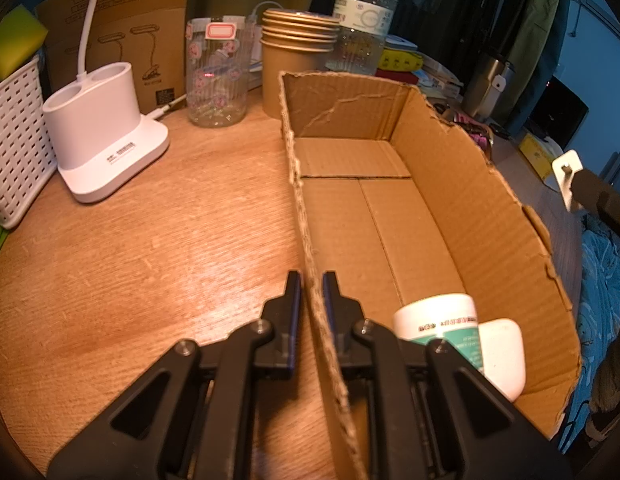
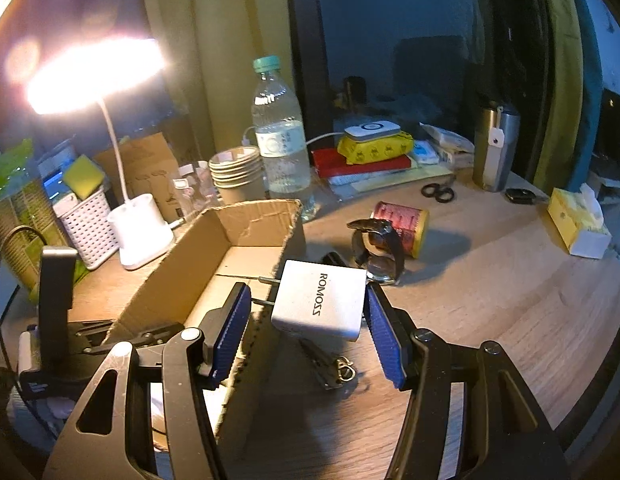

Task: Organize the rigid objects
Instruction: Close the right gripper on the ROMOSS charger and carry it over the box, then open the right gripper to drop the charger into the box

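Observation:
An open cardboard box (image 1: 469,208) lies on the wooden desk. My left gripper (image 1: 311,280) is shut on its left wall near the front corner. Inside the box, at the near end, stand a white jar with a green label (image 1: 437,316) and a white rounded case (image 1: 503,356). In the right wrist view the box (image 2: 198,248) is at the left. My right gripper (image 2: 306,296) is shut on a white ROMOSS charger (image 2: 321,304), held above the desk just right of the box wall. Its prongs point at the left pad.
On the desk right of the box lie a key-ring tool (image 2: 329,364), a wristwatch (image 2: 379,244), a red can (image 2: 401,228), scissors (image 2: 437,192) and a tissue box (image 2: 577,220). Behind stand a water bottle (image 2: 282,140), paper cups (image 2: 238,176), a lamp base (image 2: 142,232) and a white basket (image 2: 86,228).

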